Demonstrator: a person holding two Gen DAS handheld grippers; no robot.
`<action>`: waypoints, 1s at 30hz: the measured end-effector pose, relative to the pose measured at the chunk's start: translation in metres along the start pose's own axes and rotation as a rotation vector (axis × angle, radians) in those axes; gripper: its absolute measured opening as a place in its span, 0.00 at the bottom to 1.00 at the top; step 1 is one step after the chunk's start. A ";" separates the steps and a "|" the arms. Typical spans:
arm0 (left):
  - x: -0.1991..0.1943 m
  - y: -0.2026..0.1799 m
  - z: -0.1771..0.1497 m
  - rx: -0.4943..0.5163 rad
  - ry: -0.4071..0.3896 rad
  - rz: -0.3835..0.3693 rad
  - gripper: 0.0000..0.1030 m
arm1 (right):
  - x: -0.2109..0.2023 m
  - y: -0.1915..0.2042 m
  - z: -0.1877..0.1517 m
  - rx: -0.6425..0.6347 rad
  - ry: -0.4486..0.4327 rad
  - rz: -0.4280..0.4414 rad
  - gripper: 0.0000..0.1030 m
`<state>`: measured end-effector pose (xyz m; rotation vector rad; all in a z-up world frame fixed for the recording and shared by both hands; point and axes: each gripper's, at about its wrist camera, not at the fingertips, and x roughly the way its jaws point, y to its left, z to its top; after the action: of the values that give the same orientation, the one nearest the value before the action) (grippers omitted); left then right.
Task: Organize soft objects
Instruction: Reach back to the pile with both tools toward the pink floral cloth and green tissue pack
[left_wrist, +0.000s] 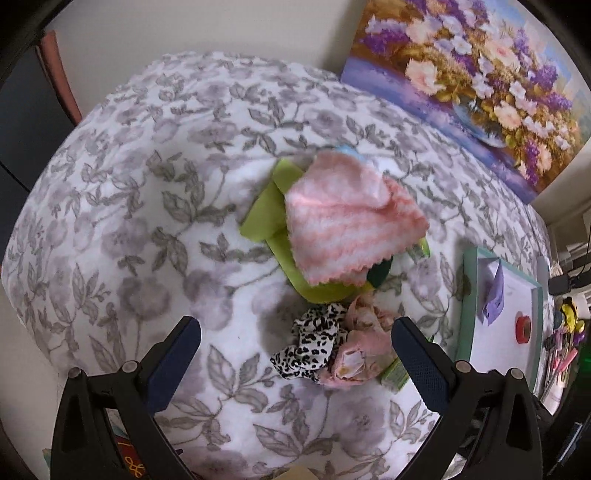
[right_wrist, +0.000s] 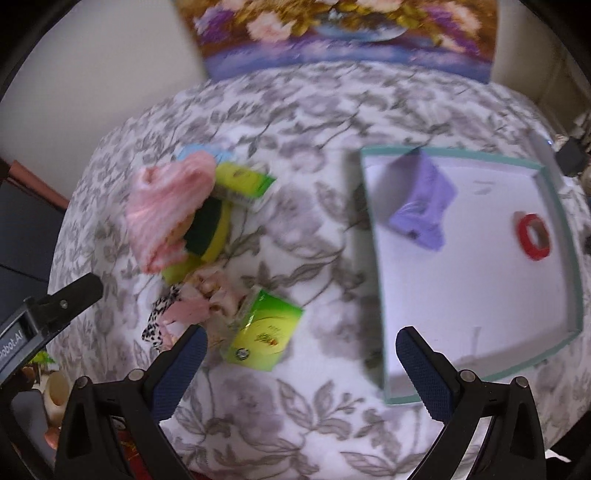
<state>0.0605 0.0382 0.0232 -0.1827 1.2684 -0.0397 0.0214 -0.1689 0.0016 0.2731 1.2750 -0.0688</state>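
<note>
A pile of soft things lies on the floral blanket: a pink striped cloth over a green cloth, a leopard-print scrunchie and a pink floral scrunchie. My left gripper is open just before the scrunchies, holding nothing. In the right wrist view the pink cloth covers a green-and-yellow sponge, with a green tissue pack nearby. My right gripper is open and empty between the pack and a white tray.
The teal-rimmed tray holds a purple cloth and a red tape roll. A flower painting leans on the wall behind. My left gripper's finger shows at the left in the right wrist view. Clutter lies at the right.
</note>
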 end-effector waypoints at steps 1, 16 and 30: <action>0.003 -0.001 0.000 0.002 0.011 -0.003 1.00 | 0.005 0.003 -0.001 -0.005 0.014 -0.003 1.00; 0.028 -0.003 -0.002 -0.029 0.086 0.000 1.00 | 0.039 0.010 -0.008 0.001 0.089 0.004 0.99; 0.037 -0.010 -0.001 0.003 0.107 0.049 1.00 | 0.077 0.007 -0.005 0.016 0.123 0.072 0.79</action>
<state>0.0716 0.0237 -0.0103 -0.1485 1.3786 -0.0092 0.0412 -0.1530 -0.0719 0.3407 1.3863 -0.0009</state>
